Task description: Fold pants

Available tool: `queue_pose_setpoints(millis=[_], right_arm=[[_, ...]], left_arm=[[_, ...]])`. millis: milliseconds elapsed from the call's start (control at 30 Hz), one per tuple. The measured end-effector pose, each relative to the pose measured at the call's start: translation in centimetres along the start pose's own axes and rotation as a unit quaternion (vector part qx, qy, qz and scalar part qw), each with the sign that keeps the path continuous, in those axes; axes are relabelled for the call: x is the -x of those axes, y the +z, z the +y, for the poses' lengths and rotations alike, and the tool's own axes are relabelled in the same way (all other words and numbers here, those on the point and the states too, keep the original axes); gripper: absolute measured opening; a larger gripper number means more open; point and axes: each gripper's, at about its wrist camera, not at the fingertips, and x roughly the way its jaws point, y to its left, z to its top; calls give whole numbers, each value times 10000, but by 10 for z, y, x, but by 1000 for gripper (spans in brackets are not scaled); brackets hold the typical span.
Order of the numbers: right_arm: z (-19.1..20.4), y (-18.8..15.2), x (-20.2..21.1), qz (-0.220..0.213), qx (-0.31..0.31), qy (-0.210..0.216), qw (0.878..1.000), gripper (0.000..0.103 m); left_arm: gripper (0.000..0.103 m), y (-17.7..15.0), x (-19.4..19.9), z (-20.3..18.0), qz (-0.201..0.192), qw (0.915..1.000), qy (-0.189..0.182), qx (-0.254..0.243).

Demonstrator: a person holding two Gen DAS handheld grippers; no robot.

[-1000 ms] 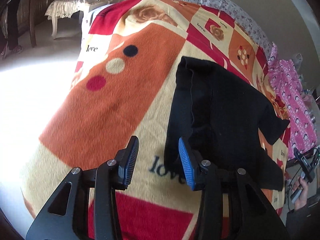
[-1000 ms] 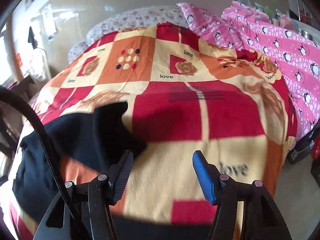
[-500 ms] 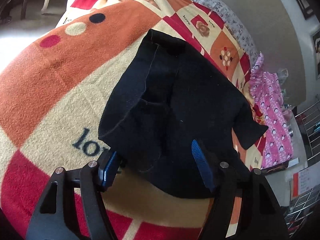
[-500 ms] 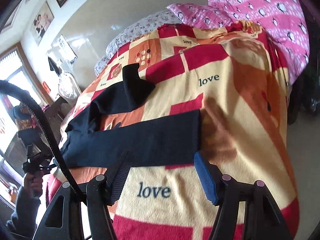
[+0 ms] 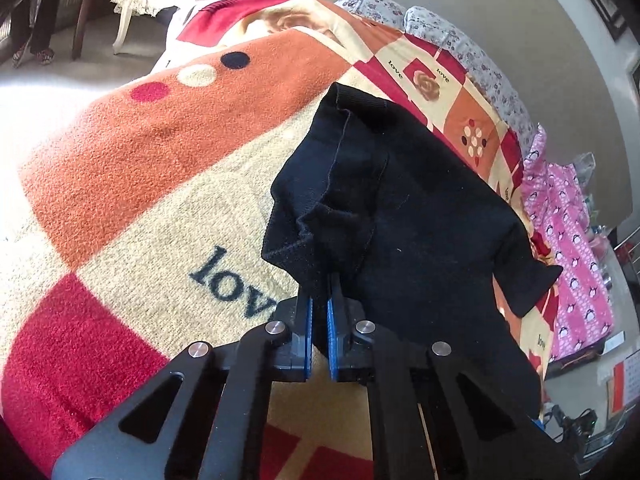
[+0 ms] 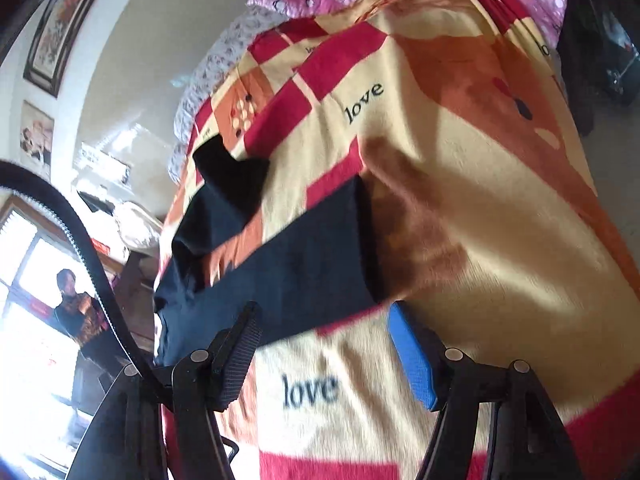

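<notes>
Black pants (image 5: 420, 216) on the bed (image 5: 120, 168) are pinched at the waist by the left claw (image 5: 318, 312), while the right claw (image 6: 324, 344), wide and empty, must next take the leg hem.

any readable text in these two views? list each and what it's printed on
"love": on the blanket, large dark letters beside the left gripper, which is shut on the black pants.
"love": small, twice by the rose square.
"love": on the blanket in the right wrist view, near and far.
Wall pictures: too blurred to read.
</notes>
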Motion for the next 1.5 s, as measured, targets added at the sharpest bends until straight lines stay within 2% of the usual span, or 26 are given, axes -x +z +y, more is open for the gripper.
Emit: queue_pose_setpoints(millis=[67, 100, 133, 167, 233, 333, 467, 600, 733, 867, 933, 967, 1100, 1200, 1267, 1300, 1333, 1367, 1400, 1500], right_arm=[[3, 9, -8, -11, -120, 114, 9999, 61], [5, 12, -12, 24, -106, 210, 9997, 47], [6, 14, -17, 131, -142, 425, 9989, 23], [7, 13, -24, 248, -131, 545, 9981, 14], [15, 8, -29, 260, 147, 106, 9995, 5], [19, 0, -19, 74, 295, 89, 9995, 4], [34, -11, 10, -83, 383, 253, 9989, 4], [53, -25, 40, 155, 492, 605, 9968, 4], [54, -46, 35, 623, 406, 679, 9949, 4], [40, -56, 10, 889, 416, 281, 9948, 4], [29, -59, 2, 893, 306, 105, 9955, 4], [27, -59, 2, 833, 336, 157, 9958, 4], [34, -61, 5, 784, 749, -40, 9941, 4], [40, -59, 9, 842, 1126, -421, 9892, 5], [42, -55, 18, 729, 1294, -785, 9858, 12], [41, -49, 24, 593, 1377, -1256, 9807, 28], [40, -45, 28, 487, 1432, -1555, 9762, 32], [38, -38, 34, 351, 1454, -1910, 9701, 32], [36, -31, 39, 278, 1406, -2081, 9675, 32], [47, -5, 52, 53, 1466, -2088, 9669, 32]], left_arm=[[4, 1, 0, 3, 1, 10000, -25, 58], [4, 1, 1, 4, -7, 10000, -28, 65], [4, 0, 2, 5, -37, 10000, 0, 68], [4, -1, 5, 7, -76, 9999, 58, 91], [4, -4, 10, 10, -114, 9998, 90, 97], [3, -12, 19, 11, -176, 9996, 197, 31], [3, -24, 51, 16, -444, 9983, 349, -135], [3, -37, 82, 40, -543, 9966, 602, -121], [3, -50, 91, 51, -634, 9916, 1070, -344], [4, -64, 79, 31, -870, 9782, 1585, -1025], [3, -66, 76, 33, -914, 9764, 1636, -1074], [3, -65, 74, 34, -904, 9765, 1637, -1073], [4, -63, 71, 38, -871, 9774, 1596, -1079], [4, -63, 71, 39, -870, 9772, 1584, -1116], [4, -65, 73, 37, -883, 9762, 1598, -1169], [5, -66, 74, 37, -886, 9760, 1599, -1180], [8, -66, 74, 38, -887, 9762, 1589, -1178], [11, -65, 74, 40, -894, 9758, 1606, -1187], [16, -64, 76, 42, -903, 9757, 1597, -1201], [38, -59, 84, 56, -1092, 9711, 1846, -1048]])
